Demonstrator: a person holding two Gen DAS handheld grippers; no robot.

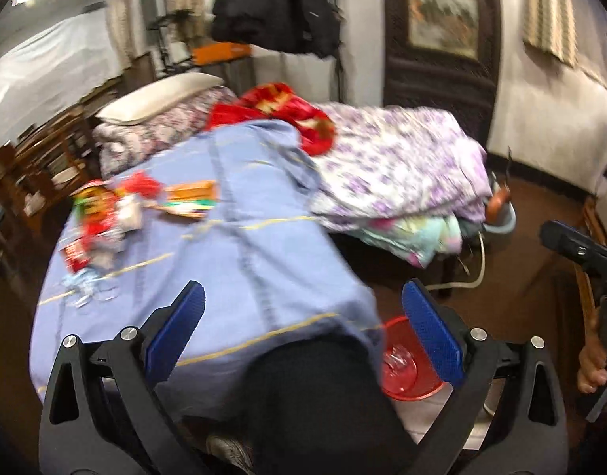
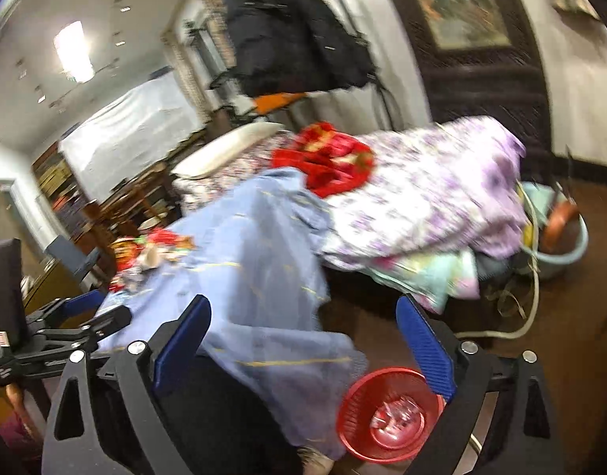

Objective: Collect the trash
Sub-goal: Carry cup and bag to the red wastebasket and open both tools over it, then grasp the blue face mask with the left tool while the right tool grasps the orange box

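Note:
A heap of trash point(image 1: 101, 217), red wrappers, crumpled paper and a flat orange carton, lies on the blue sheet point(image 1: 240, 237) at the bed's left side; in the right wrist view the trash point(image 2: 149, 255) shows beyond the sheet's fold. A red mesh bin point(image 2: 390, 415) stands on the floor by the bed's near corner with clear plastic inside; the left wrist view shows the bin point(image 1: 402, 368) behind a blue pad. My left gripper point(image 1: 303, 308) is open and holds nothing, above the bed's near end. My right gripper point(image 2: 303, 324) is open too, with nothing in it.
A purple floral quilt point(image 1: 398, 166), a red blanket point(image 1: 279, 114) and a pillow point(image 1: 157, 97) cover the far bed. A light blue basin point(image 2: 560, 245) and a white cord point(image 2: 513, 328) lie on the brown floor at right. A dark coat point(image 1: 275, 4) hangs behind. A person's dark trouser leg point(image 1: 311, 403) is below.

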